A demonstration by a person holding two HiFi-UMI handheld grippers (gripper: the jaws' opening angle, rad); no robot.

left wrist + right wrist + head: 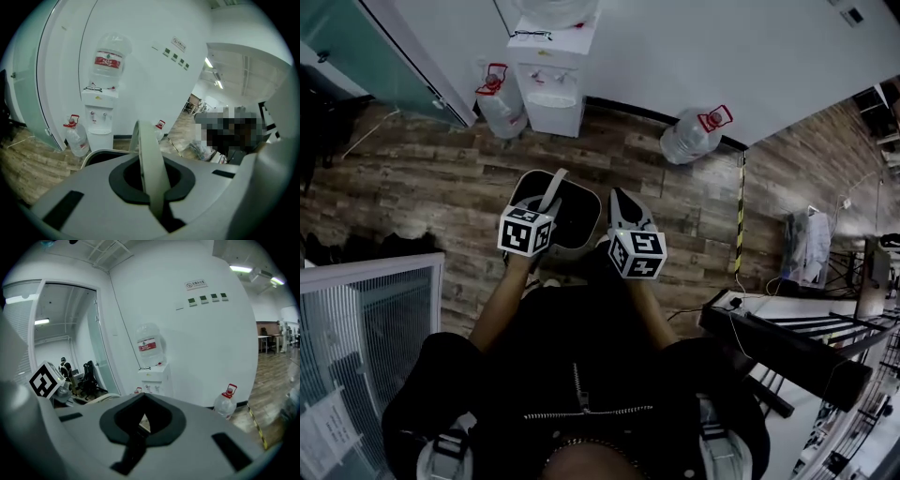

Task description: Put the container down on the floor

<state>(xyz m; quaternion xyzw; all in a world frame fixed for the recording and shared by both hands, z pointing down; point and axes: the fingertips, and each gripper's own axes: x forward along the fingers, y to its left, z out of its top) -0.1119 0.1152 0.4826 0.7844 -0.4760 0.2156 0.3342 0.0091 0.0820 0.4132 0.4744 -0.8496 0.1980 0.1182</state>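
Item 1: you are holding the L gripper point(551, 195) w/ its jaws clamped tight on the pale handle point(149, 157) of the container point(517, 194). The handle is standing upright btwn the jaws.

Item 2: the container, dark inside w/ a light rim, is sitting directly in front of you over the wood floor point(422, 187). Can't tell whether its base is touching the floor.

Item 3: your R gripper point(622, 208) is sitting just beside the container's right rim. Its jaws are pressing together w/ nothing btwn them.

Item 4: a water dispenser point(551, 84) is standing against the wall beyond the container. One water jug point(499, 105) is sitting just to its left. Another jug point(694, 136) is sitting well apart to the right.
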